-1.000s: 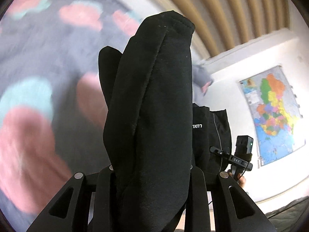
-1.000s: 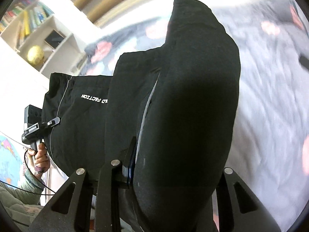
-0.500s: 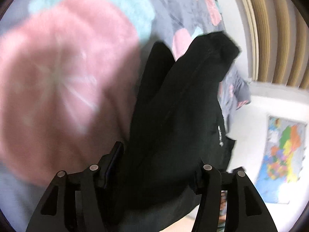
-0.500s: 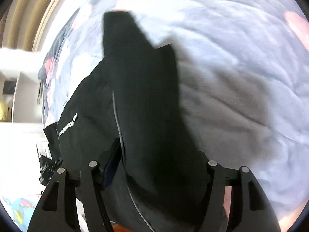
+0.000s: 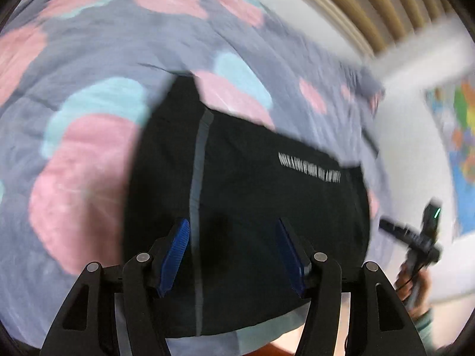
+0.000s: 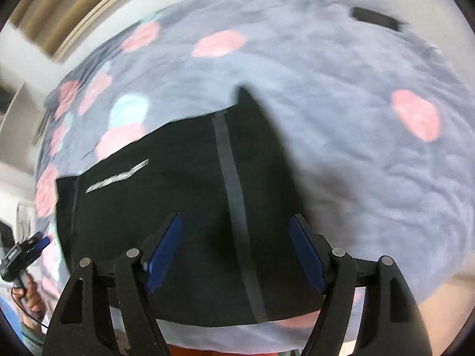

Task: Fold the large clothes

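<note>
A black garment (image 5: 267, 207) with grey stripes and white lettering lies flat on a grey bedspread with pink and teal blotches (image 5: 89, 59). My left gripper (image 5: 233, 228) is open and empty just above the garment's near edge, its blue pads (image 5: 178, 246) showing. In the right wrist view the same garment (image 6: 178, 207) lies on the bedspread (image 6: 356, 118). My right gripper (image 6: 236, 222) is open and empty over its near edge. Each gripper shows in the other's view: the right one (image 5: 415, 237), the left one (image 6: 23, 252).
A dark flat object (image 6: 375, 19) lies on the bedspread far right. A wall map (image 5: 457, 136) hangs at the right. Slatted wood panelling (image 5: 371, 6) runs behind the bed. The bed's near edge is just below both grippers.
Both grippers held the garment bunched up in the air, swung it down onto the bedspread, then opened and let go. It now lies flat.
</note>
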Demonstrator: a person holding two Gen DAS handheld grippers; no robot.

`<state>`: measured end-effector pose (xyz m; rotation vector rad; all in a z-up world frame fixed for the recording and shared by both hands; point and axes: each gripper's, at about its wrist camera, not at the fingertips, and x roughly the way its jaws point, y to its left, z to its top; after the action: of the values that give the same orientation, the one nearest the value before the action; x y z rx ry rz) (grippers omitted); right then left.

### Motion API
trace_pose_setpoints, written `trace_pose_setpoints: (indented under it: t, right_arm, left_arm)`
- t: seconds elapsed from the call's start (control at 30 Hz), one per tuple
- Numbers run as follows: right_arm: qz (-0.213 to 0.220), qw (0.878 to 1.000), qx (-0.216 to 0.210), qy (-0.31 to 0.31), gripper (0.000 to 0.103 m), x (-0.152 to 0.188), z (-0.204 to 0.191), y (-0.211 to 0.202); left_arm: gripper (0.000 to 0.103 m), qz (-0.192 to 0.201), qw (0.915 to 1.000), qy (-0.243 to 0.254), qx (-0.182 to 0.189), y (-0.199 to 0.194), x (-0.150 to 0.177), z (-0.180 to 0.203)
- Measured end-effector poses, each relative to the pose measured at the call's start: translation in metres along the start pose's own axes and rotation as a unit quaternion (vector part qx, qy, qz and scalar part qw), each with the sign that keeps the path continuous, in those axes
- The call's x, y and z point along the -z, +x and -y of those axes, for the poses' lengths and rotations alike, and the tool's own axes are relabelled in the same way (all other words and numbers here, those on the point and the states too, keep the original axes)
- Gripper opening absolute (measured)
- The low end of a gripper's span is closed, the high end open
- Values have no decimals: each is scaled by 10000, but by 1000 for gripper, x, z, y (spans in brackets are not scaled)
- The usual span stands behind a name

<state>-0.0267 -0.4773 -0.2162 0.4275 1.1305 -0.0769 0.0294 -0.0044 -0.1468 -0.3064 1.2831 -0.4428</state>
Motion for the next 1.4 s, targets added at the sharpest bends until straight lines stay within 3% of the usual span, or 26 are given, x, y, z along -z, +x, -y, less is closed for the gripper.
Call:
trace_pose_setpoints:
  t: [0.1, 0.2, 0.33, 0.53, 0.7, 0.9, 1.17, 1.3, 1.4]
  right_arm:
    - [-225, 9967, 450, -634, 77, 21, -45, 33]
    - [-464, 9898, 882, -1017, 78, 37, -69, 70]
    - [-458, 9788, 1403, -1421, 80, 48, -81, 102]
    - [-547, 9806, 1430, -1221, 80, 44, -82, 104]
    - [-610, 9857, 1277, -915, 80, 42, -79, 85]
    - [-319, 9886, 1256, -771, 80, 50, -90, 43]
    - [601, 9889, 1207, -621, 83, 43, -131, -49]
    - [1051, 9840, 1241, -723, 87, 41, -162, -85]
    - [1257, 9793, 1317, -880, 87, 43, -177, -101]
  left_arm:
    - [62, -515, 9963, 358, -586, 50, 10, 19]
    - [63, -623, 9912, 544, -1032, 81, 20, 19]
    - [65, -624, 9917, 432, -1033, 84, 19, 12]
    - [66, -634, 9905, 556, -1087, 74, 18, 16]
    - [66, -413, 9894, 706, -1197, 48, 11, 37]
    - [66, 112, 9868, 912, -1332, -12, 4, 80]
    - [66, 802, 9822, 998, -1377, -80, -3, 136]
    - [66, 841, 9833, 1005, -1264, -100, -6, 155]
    - [66, 1007, 9793, 1114, -1356, -112, -4, 165]
